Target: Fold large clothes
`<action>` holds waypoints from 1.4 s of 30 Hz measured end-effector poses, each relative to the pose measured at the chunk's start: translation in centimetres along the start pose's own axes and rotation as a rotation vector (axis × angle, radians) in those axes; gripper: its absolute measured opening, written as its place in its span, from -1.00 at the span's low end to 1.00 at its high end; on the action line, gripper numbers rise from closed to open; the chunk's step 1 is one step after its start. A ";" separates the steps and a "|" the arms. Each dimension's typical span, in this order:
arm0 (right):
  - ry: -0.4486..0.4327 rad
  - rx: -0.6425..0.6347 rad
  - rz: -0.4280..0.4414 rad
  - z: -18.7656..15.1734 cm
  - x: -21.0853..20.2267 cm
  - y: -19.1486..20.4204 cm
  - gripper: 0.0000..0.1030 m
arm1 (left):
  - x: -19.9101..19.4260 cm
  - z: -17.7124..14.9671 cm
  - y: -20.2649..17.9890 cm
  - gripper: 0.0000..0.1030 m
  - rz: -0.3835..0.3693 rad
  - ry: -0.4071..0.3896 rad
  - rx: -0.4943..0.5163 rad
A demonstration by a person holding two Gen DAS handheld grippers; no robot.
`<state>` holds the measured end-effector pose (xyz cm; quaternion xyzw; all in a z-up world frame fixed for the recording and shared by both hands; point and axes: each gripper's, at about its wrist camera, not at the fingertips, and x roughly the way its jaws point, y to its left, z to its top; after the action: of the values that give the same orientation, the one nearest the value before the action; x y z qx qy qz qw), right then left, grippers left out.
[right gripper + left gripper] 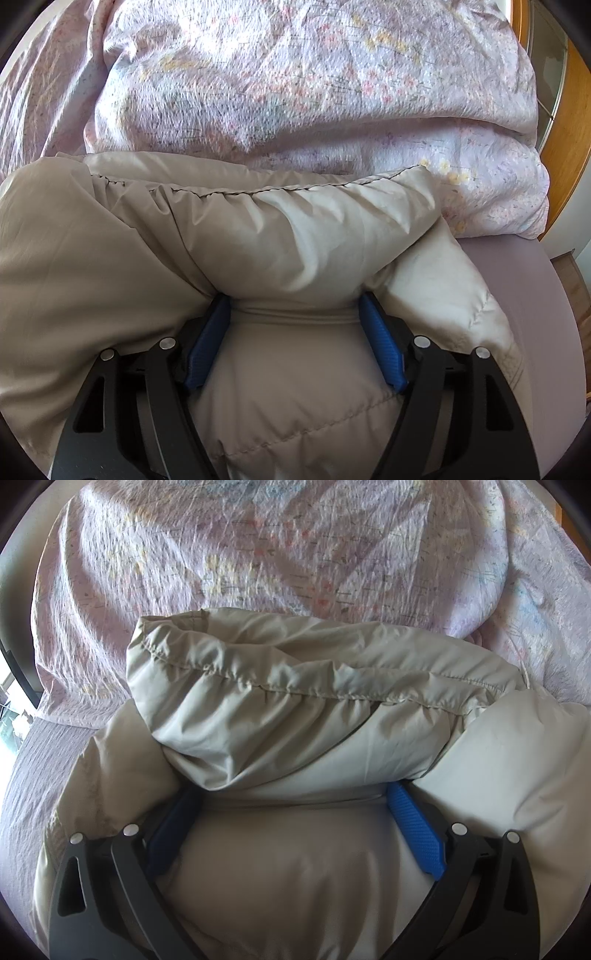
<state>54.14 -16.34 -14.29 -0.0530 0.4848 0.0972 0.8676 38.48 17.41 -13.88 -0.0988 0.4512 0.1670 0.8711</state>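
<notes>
Low in both wrist frames, left gripper (295,812) and right gripper (295,325), fingers spread wide, pinching puffy beige jacket (314,701); best lifted evenly, together.

Floral quilt (258,554) on mauve bedsheet (517,295)

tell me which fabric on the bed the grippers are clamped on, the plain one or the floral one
The plain beige puffer jacket: its padding bulges between both grippers' blue pads. The floral quilt lies beyond, untouched.
</notes>
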 end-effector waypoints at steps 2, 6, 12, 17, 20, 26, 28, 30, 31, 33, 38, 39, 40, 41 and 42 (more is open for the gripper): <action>0.037 0.002 0.001 0.5 -0.1 -0.2 0.44 | -0.4 0.3 0.1 0.94 0.012 0.031 -0.006; 0.062 0.019 -0.018 1.1 -2.3 -1.4 0.44 | -2.2 0.7 0.3 0.91 0.029 0.072 -0.001; 0.063 0.172 -0.028 0.9 -6.3 -6.9 0.46 | -6.2 0.3 3.0 0.91 0.047 0.063 0.007; 0.162 0.313 0.052 -1.1 -6.8 -11.8 0.70 | -8.4 -0.3 6.8 0.91 0.099 0.066 -0.035; 0.254 0.425 0.146 -3.1 -5.7 -13.7 0.70 | -8.3 -1.2 8.9 0.91 0.115 0.102 -0.076; 0.362 0.622 0.322 -5.9 -3.5 -15.4 0.71 | -6.7 -3.3 11.1 0.91 0.065 0.215 -0.158; 0.374 0.632 0.340 -6.3 -3.1 -15.1 0.69 | -6.2 -3.9 10.9 0.89 0.043 0.231 -0.173; 0.378 0.636 0.344 -6.4 -2.9 -14.7 0.54 | -5.7 -4.3 10.6 0.75 0.023 0.243 -0.187; 0.377 0.638 0.337 -6.4 -3.0 -14.3 0.46 | -5.7 -4.5 10.5 0.69 0.022 0.243 -0.194; 0.374 0.631 0.319 -6.2 -3.2 -13.9 0.31 | -5.4 -4.3 10.4 0.59 0.023 0.239 -0.205; 0.362 0.601 0.276 -5.6 -4.6 -12.5 -0.13 | -6.5 -4.3 9.5 0.06 0.017 0.207 -0.229; 0.358 0.599 0.275 -5.5 -4.8 -12.2 -0.23 | -6.9 -4.3 9.3 -0.08 0.014 0.199 -0.234; 0.351 0.602 0.277 -5.5 -5.2 -12.1 -0.31 | -7.2 -4.3 9.4 -0.21 0.007 0.189 -0.240; 0.344 0.602 0.280 -5.5 -5.7 -12.0 -0.34 | -8.0 -4.4 8.8 -0.27 0.002 0.180 -0.240; 0.338 0.601 0.282 -5.5 -6.0 -11.8 -0.39 | -8.4 -4.4 8.8 -0.36 -0.004 0.166 -0.237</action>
<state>49.09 -29.59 -12.07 0.2561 0.6305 0.0592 0.7303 27.30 22.45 -9.69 -0.2152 0.4987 0.2087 0.8133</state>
